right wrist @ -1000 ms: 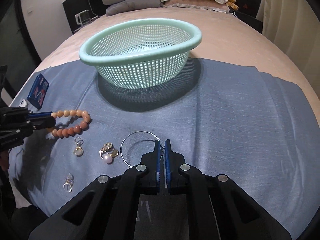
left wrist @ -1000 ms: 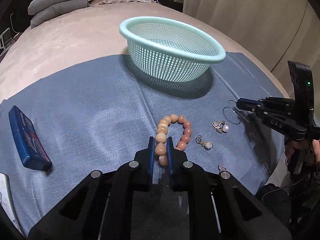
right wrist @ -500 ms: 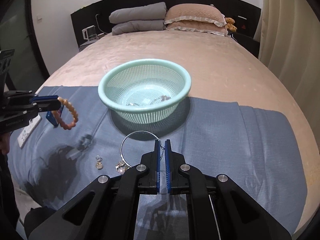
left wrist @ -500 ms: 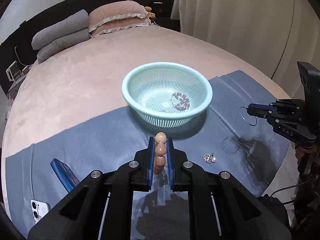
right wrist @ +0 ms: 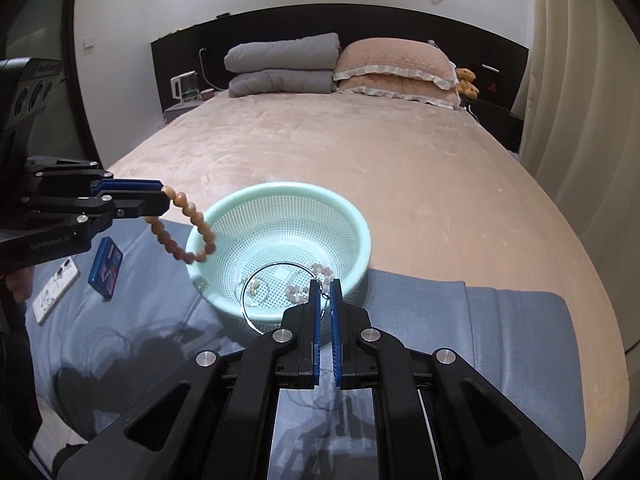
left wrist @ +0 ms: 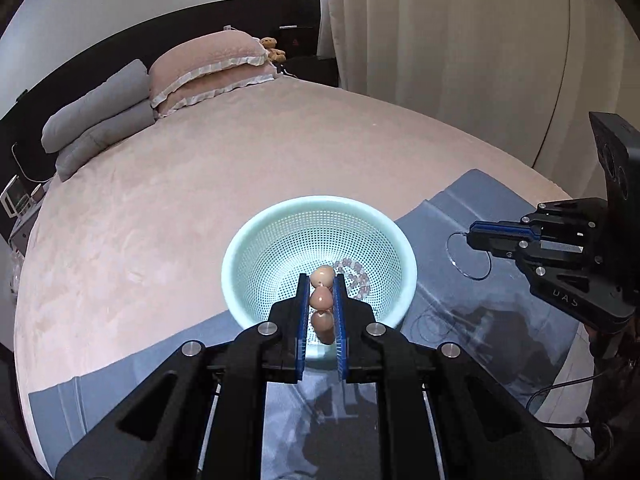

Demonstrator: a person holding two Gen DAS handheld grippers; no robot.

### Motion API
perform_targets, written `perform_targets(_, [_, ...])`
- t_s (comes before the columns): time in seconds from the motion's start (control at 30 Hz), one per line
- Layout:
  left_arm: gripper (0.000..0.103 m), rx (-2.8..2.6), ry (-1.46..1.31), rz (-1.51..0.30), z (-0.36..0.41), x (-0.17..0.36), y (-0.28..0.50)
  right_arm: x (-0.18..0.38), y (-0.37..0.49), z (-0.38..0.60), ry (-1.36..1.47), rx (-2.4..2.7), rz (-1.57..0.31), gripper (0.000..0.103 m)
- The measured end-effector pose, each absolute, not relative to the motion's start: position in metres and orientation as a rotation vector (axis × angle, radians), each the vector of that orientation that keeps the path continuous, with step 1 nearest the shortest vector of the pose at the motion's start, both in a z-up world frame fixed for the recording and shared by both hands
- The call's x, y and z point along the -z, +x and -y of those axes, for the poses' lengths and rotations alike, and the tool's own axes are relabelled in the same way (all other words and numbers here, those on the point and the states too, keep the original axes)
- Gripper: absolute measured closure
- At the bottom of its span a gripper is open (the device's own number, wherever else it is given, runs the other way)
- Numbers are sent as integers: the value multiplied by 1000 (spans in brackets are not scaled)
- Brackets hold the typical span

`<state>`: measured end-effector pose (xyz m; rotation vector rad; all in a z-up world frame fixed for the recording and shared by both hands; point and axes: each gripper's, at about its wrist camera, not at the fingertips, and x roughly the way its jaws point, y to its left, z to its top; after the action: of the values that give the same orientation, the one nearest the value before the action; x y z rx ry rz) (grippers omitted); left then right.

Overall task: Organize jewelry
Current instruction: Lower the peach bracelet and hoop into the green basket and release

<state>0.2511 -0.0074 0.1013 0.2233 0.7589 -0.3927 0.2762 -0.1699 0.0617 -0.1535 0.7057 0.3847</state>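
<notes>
- My left gripper [left wrist: 321, 300] clamps the bead bracelet [right wrist: 188, 232] above the basket [right wrist: 360, 232].
- My right gripper [right wrist: 325, 292] seemingly pinches the wire hoop [right wrist: 256, 280]; releasing early could drop either outside.

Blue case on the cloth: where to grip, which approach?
Blue case lies flat on the blue cloth beside a phone, left of the basket. Probably come from above and close the fingers across its narrow width, on the long edges.
</notes>
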Motion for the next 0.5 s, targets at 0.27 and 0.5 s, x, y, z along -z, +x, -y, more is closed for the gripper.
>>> perform_targets(0.27, [91, 412, 260, -814, 24, -61, 295, -35, 327, 146, -188, -427, -735, 98])
perform_targets(0.5, [91, 403, 273, -886, 20, -12, 323, 13, 365, 111, -249, -468, -792, 98])
